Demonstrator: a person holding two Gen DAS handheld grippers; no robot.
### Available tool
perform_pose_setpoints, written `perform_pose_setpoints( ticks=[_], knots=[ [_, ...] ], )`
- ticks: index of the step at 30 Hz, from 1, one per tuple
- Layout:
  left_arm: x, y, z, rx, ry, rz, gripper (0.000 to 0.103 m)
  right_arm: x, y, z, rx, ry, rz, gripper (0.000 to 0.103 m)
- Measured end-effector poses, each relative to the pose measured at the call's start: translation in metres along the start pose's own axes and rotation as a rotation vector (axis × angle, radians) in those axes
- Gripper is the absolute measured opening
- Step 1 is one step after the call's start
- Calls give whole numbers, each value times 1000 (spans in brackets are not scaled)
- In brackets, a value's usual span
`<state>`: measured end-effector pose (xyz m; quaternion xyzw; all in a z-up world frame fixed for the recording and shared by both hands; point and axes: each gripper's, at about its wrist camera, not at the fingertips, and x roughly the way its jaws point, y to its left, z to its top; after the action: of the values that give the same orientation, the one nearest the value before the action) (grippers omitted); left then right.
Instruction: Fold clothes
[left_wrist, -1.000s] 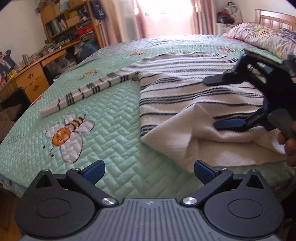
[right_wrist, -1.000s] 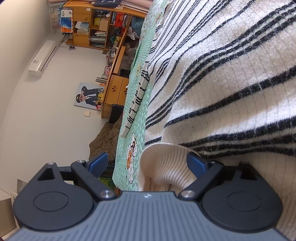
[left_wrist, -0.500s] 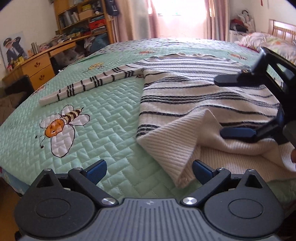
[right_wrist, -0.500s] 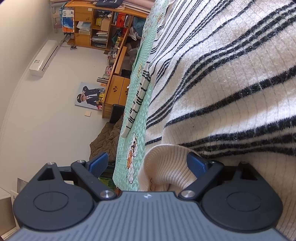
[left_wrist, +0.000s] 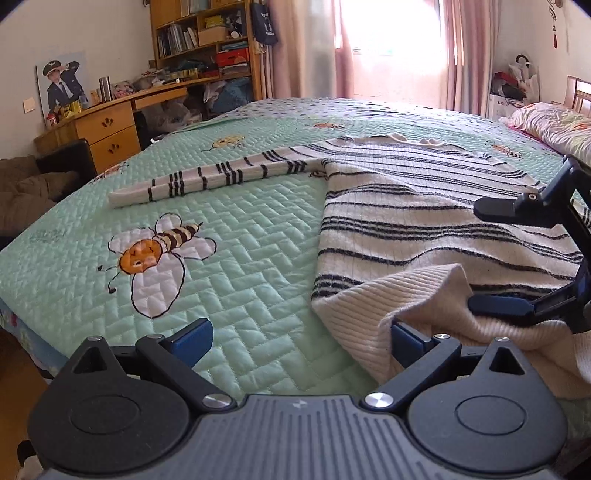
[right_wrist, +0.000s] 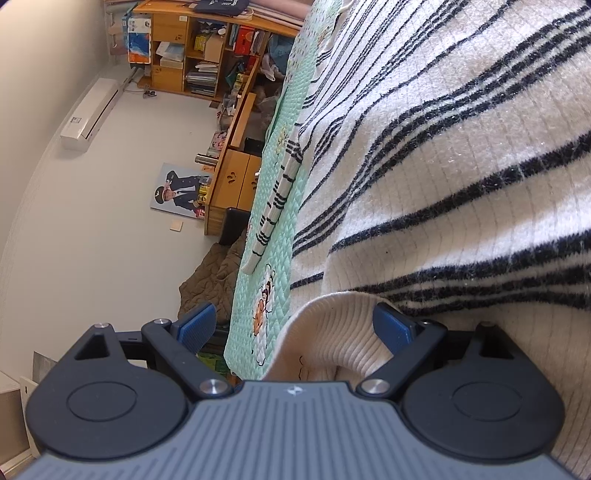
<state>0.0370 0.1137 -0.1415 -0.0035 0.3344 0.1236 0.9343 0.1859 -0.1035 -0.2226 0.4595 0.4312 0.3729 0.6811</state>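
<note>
A: The left gripper (left_wrist: 299, 341) has slid in toward the sweater (left_wrist: 424, 221) and levelled out. A second ago the ribbed hem (left_wrist: 402, 302) sat clear of it; now the hem's corner lies right against the inner face of its right-hand pad.

B: And the jaws?

A: Wide open, nothing pinched. Most of the gap between them shows only the green quilt (left_wrist: 240, 229).

B: What about the right gripper (right_wrist: 293, 326)?

A: It hasn't budged. Jaws spread just as wide, turned on edge, with a raised loop of hem standing between them, up against one pad. The other pad hangs in the air, off the cloth. So, open, no grip.

B: Where's the sweater overall?

A: Flat on the bed ahead of both grippers, one sleeve (left_wrist: 221, 175) stretched far out beyond the left jaws.

B: Meaning for the fold?

A: Both tools look lined up on the hem; by my reading, closing on it is the next step.
</note>
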Motion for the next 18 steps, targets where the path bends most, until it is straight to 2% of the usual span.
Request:
perform_pose_setpoints(
  ticks=[4, 9, 14, 18],
  knots=[
    [3, -6, -7, 20, 33, -28, 100, 1, 1, -1, 1, -1, -6, 92],
    [7, -18, -19, 37, 33, -6, 97, 0, 1, 0, 2, -1, -3, 92],
    [8, -23, -26, 32, -3, -14, 72, 0, 1, 0, -1, -2, -2, 92],
    [9, -10, -22, -47, 13, -39, 61, 0, 0, 0, 3, -3, 3, 92]
  ],
)
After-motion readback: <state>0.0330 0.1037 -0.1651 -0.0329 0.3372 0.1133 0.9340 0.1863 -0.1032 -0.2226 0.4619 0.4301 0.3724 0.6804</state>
